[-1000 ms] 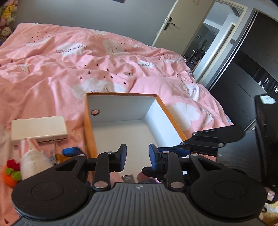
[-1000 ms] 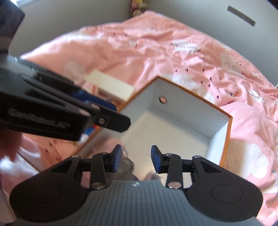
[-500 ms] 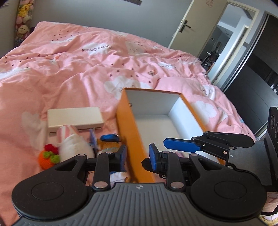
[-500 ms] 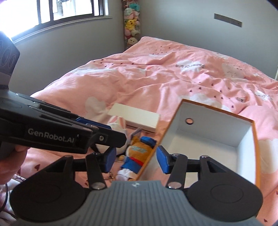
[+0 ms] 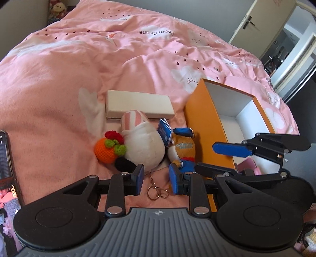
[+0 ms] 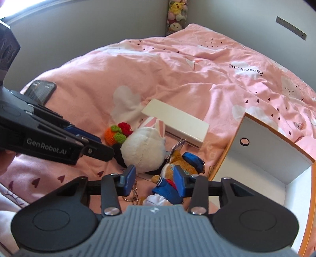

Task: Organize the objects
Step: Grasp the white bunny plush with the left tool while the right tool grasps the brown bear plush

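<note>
An open orange box (image 5: 205, 126) with a white inside (image 6: 262, 158) stands on the pink bed. Left of it lie a white rabbit plush (image 5: 143, 144) (image 6: 143, 152), an orange crochet fruit (image 5: 107, 148) (image 6: 115, 134), a small orange-and-blue plush keychain (image 5: 183, 148) (image 6: 177, 168) and a flat white box (image 5: 138, 103) (image 6: 175, 122). My left gripper (image 5: 156, 180) is open and empty just in front of the toys, above the key ring (image 5: 157, 191). My right gripper (image 6: 155, 179) is open and empty, its fingers either side of the keychain plush.
A phone (image 6: 40, 91) lies on the bed at the left, also at the left edge of the left wrist view (image 5: 7, 164). Something pink (image 5: 246, 166) sits in the box's near corner. Stuffed toys (image 6: 176, 14) fill the far corner. A door (image 5: 254, 19) stands open at the right.
Both grippers have swung left, from over the open box to the toys beside it. Both stay open and empty.
</note>
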### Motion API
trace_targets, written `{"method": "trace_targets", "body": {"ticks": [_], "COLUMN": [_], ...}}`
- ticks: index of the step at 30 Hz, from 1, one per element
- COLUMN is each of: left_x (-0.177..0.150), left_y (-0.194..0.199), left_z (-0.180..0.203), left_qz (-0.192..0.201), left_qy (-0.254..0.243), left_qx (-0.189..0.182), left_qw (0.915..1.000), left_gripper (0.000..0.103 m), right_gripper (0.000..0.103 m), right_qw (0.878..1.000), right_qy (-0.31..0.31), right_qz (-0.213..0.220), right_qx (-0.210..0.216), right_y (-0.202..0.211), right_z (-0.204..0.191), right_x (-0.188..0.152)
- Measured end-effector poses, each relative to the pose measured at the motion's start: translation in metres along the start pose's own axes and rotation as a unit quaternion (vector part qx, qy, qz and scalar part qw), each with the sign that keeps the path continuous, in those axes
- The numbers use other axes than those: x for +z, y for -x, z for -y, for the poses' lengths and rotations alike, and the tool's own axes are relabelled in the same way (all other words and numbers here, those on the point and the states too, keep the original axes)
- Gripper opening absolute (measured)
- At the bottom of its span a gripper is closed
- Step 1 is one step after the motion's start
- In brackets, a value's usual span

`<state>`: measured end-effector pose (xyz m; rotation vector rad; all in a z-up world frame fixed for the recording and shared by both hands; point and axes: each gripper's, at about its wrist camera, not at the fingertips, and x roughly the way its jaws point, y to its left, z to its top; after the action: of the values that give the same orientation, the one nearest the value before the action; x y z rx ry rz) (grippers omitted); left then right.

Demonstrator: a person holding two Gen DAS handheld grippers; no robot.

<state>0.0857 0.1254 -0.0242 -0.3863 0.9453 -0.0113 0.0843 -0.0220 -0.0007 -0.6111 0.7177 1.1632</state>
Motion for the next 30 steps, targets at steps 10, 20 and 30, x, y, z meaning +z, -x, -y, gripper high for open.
{"method": "trace_targets", "body": {"ticks": [10,20,30], "left_x": [0.016,0.021,0.027], "left_y": [-0.04,-0.074,-0.093], "left_z": [-0.016,-0.028,-0.028], "left_qz": [-0.002,-0.004,0.005], "left_qy": [0.038,0.062,0.065], "left_qx": [0.012,0.03,0.04], "left_qw": [0.9992,0.9977,0.997], "left_gripper": [0.037,0.047,0.066], "right_gripper": [0.041,0.041,0.044], "right_qw": [0.996,0.989,0.985], "right_qy": [0.063,0.121,0.139], "right_qz": [-0.058,-0.07,-0.084], "right_qx": [-0.033,-0.044,-0.054], "right_y": [-0.045,-0.058,-0.065], "right_z": [0.002,0.005,0.008], "right_x": [0.013,0.02,0.021]}}
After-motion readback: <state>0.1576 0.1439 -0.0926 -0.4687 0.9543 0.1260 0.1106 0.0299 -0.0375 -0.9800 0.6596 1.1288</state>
